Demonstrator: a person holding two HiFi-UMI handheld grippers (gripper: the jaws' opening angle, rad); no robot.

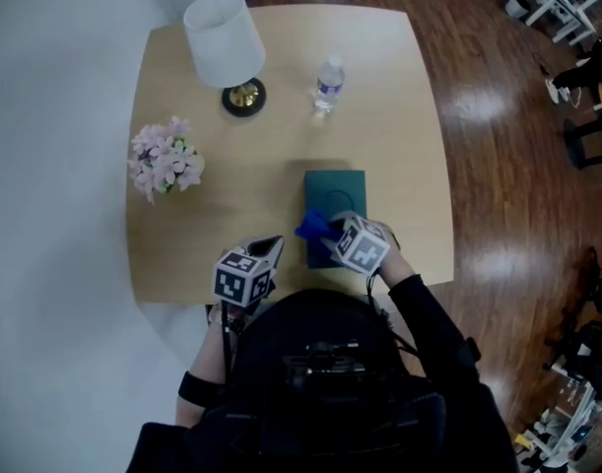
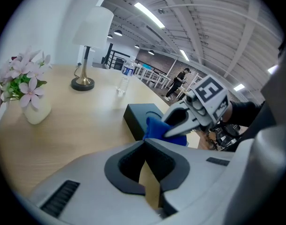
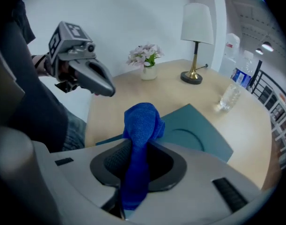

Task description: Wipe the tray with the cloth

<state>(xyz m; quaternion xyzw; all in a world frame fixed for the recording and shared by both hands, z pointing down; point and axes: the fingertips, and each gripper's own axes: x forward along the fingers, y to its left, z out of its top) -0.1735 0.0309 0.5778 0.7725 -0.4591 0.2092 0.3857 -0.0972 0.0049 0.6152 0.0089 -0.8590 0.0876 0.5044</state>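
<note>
A dark teal tray (image 1: 335,190) lies flat on the wooden table, near its front edge, with a round hollow in its middle (image 3: 199,135). My right gripper (image 1: 322,231) hangs over the tray's near left corner, shut on a bunched blue cloth (image 3: 142,121) that sticks up past its jaws (image 1: 308,228). The left gripper view shows the cloth (image 2: 154,125) just above the tray's near end (image 2: 139,114). My left gripper (image 1: 271,247) hovers to the left of the tray, over bare table, with its jaws together and nothing between them (image 2: 144,143).
A white-shaded lamp (image 1: 225,42) and a clear water bottle (image 1: 327,85) stand at the back of the table. A vase of pink flowers (image 1: 166,158) sits at the left edge. Wooden floor lies off the table's right side.
</note>
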